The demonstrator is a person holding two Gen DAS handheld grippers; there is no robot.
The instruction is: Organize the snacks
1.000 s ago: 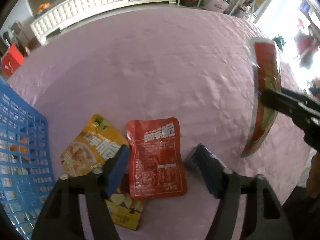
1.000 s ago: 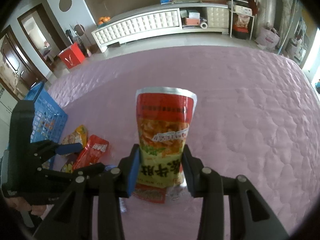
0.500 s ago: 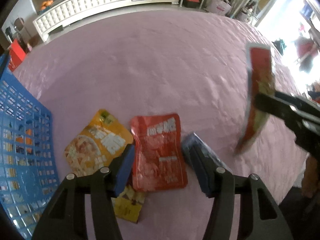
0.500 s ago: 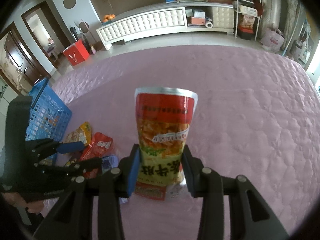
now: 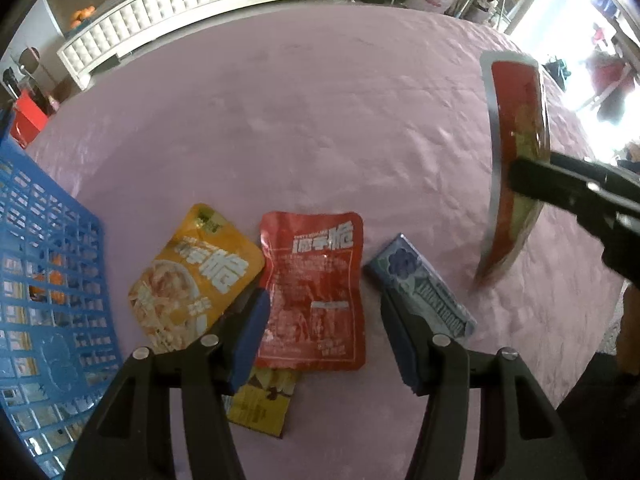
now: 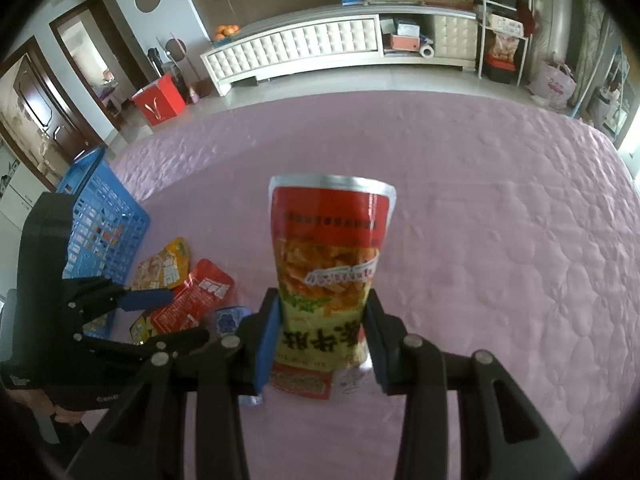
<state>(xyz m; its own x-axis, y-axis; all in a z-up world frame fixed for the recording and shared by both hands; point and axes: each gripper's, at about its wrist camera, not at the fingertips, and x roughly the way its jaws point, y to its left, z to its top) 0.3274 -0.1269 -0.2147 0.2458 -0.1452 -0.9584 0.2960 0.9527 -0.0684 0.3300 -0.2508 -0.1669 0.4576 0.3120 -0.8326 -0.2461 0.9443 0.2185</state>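
Two claws: right claw (image 6: pixel 322 334) grips a snack bag (image 6: pixel 330 264), left claw (image 5: pixel 324 334) gapes empty beside the part-filled blue basket (image 5: pixel 44 280).

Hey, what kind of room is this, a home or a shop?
Most likely a home living room: a long white tufted cabinet along the wall, wooden doors to other rooms, and snack packets on a pink quilted cloth.

Blue basket (image 5: pixel 52 280) walls the left — pink cloth (image 5: pixel 300 120) beyond lies open.
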